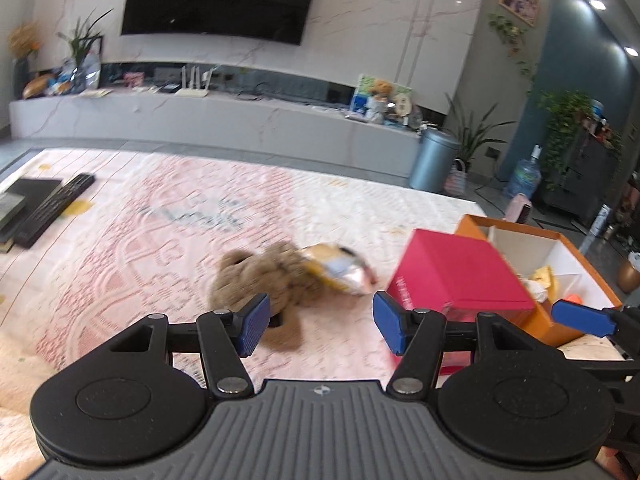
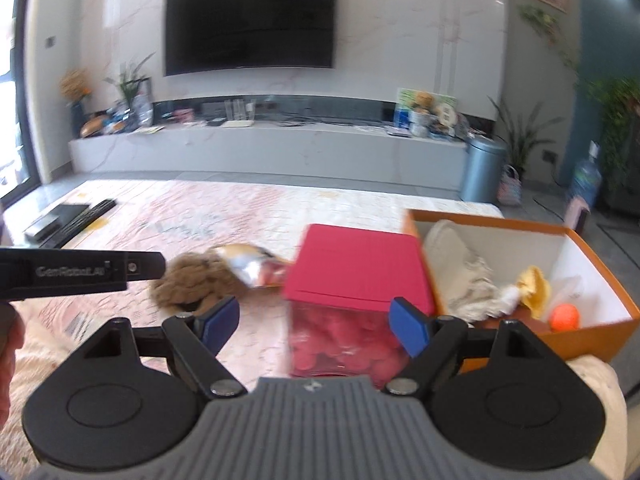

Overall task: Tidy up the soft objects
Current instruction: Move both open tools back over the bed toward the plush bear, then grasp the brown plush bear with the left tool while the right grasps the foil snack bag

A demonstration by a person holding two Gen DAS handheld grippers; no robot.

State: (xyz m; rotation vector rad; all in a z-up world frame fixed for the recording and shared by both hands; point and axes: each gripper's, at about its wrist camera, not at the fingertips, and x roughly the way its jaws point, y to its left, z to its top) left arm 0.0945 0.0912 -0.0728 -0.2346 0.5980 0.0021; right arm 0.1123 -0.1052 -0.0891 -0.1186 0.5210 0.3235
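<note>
A brown plush bear (image 1: 260, 280) lies on the pink patterned cloth (image 1: 140, 240), with a crinkly snack packet (image 1: 340, 268) against it. My left gripper (image 1: 320, 324) is open and empty, just short of the bear. My right gripper (image 2: 316, 320) is open and empty above a pink-lidded clear box (image 2: 352, 276). The bear (image 2: 192, 276) and packet (image 2: 252, 264) show left of it. An orange box (image 2: 560, 336) at right holds a cream cloth (image 2: 460, 276), a yellow soft thing (image 2: 532, 284) and an orange ball (image 2: 564, 316).
A black remote (image 1: 56, 208) and a dark flat case (image 1: 16, 204) lie at the cloth's far left. Beyond the cloth stand a TV bench (image 1: 240, 120), a grey bin (image 1: 432, 160) and plants. The right gripper's blue finger (image 1: 580, 316) shows at the left view's right edge.
</note>
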